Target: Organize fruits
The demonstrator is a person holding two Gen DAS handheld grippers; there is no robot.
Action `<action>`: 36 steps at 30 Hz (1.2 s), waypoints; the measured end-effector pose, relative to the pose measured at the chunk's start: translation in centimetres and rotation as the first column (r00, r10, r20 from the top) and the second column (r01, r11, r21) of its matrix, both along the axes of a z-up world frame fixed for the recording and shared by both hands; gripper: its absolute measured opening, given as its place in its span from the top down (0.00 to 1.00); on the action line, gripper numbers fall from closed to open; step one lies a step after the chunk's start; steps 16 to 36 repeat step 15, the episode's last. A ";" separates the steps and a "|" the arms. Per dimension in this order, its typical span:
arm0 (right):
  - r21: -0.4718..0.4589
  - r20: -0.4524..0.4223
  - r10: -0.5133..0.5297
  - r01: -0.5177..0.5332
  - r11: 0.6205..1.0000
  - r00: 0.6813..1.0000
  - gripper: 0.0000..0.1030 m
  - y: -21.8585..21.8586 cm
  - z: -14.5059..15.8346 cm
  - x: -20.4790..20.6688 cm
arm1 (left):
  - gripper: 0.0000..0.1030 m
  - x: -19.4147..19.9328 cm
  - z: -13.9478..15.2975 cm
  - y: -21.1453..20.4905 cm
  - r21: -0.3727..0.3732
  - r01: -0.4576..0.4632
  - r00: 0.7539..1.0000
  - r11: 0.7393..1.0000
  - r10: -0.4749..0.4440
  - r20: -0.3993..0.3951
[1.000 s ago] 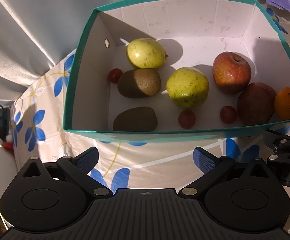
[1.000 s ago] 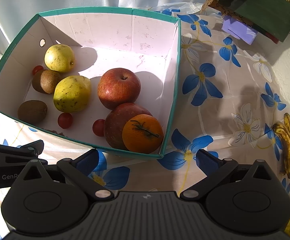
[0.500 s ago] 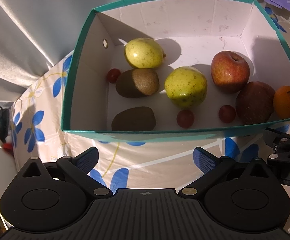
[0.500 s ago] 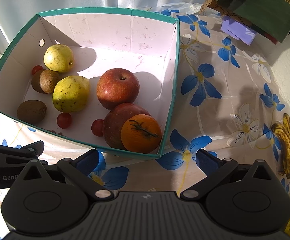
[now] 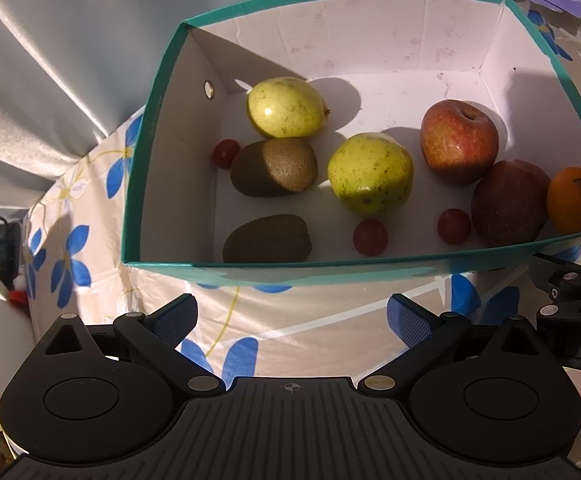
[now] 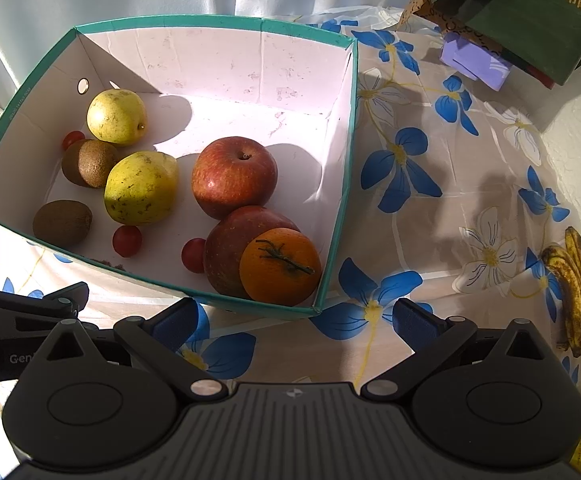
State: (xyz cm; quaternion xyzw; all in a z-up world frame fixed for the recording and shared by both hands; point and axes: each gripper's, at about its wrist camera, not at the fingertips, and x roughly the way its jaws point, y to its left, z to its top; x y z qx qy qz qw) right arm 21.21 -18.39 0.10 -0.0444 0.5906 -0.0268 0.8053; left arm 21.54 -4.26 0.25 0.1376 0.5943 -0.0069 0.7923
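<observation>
A teal-rimmed box (image 6: 332, 168) with white inner walls sits on a floral cloth (image 6: 430, 208) and holds ten fruits. There are two yellow-green pears: one at the back left (image 6: 116, 117), one nearer the middle (image 6: 140, 188). There are two kiwis: one beside the back pear (image 6: 89, 163), one by the front wall (image 6: 62, 222). There are two red apples: one in sunlight at the centre (image 6: 234, 177), a darker one (image 6: 234, 248) just in front of it. One orange (image 6: 279, 266) rests against the darker apple in the front right corner. Three small tomatoes lie on the floor of the box: one at the back left (image 6: 72, 139), two near the front (image 6: 127, 241) (image 6: 193, 255). Outside the box, well to its right on the cloth, lies one spotted banana bunch (image 6: 574, 288). At the cloth's far right corner are a lilac block (image 6: 476, 62) and a dark green bag (image 6: 530, 12). Pale curtain (image 5: 70, 40) hangs behind. The left gripper (image 5: 292, 318) hovers in front of the box's near wall, jaws spread wide and empty. The right gripper (image 6: 294, 318) hovers by the front right corner, also spread wide and empty. Compared with a second ago, both views have shifted only slightly; every fruit lies where it did, and both grippers remain spread.
</observation>
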 end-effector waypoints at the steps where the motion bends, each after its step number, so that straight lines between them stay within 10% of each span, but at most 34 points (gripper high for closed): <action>1: -0.001 0.001 0.000 0.000 1.000 1.000 0.00 0.0 0.0 0.0 | 0.00 0.0 0.0 0.0 0.000 0.000 1.000 1.000 0.000 0.000; 36: -0.006 0.002 -0.011 0.011 1.000 1.000 0.00 0.1 0.0 0.0 | 0.00 -0.4 0.4 -0.5 0.028 0.029 0.998 0.999 -0.031 0.054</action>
